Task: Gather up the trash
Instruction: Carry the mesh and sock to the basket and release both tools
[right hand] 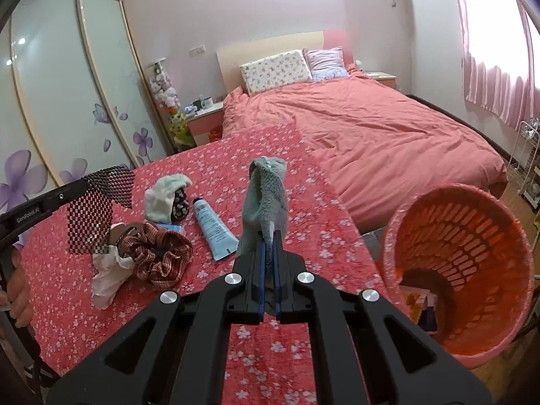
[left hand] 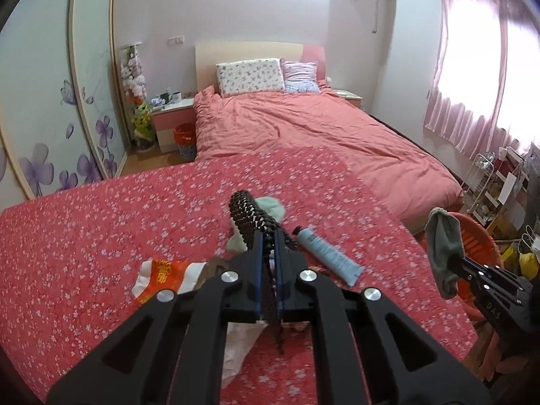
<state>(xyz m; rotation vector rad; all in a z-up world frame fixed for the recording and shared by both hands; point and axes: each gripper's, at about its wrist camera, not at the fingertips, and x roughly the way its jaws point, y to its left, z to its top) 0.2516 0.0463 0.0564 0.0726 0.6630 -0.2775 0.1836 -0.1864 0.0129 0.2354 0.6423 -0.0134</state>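
My left gripper [left hand: 266, 233] is shut on a black-and-white checkered cloth [left hand: 249, 216], held above the red flowered table; the cloth also shows in the right wrist view [right hand: 98, 209]. My right gripper [right hand: 269, 236] is shut on a grey-green sock [right hand: 266, 195], held up over the table left of the orange basket [right hand: 465, 256]; the sock also shows in the left wrist view [left hand: 443, 249]. On the table lie a blue tube [right hand: 212, 222], a pale green sock [right hand: 165, 199], a brown scrunchie [right hand: 158, 256], white tissue [right hand: 108, 276] and an orange-and-white wrapper [left hand: 162, 278].
The orange basket [left hand: 479, 239] stands off the table's right edge and holds some packets at its bottom. A bed with a salmon cover [left hand: 303, 125] lies behind the table. A wardrobe [right hand: 67, 84] is on the left, a wire rack [left hand: 486, 185] on the right.
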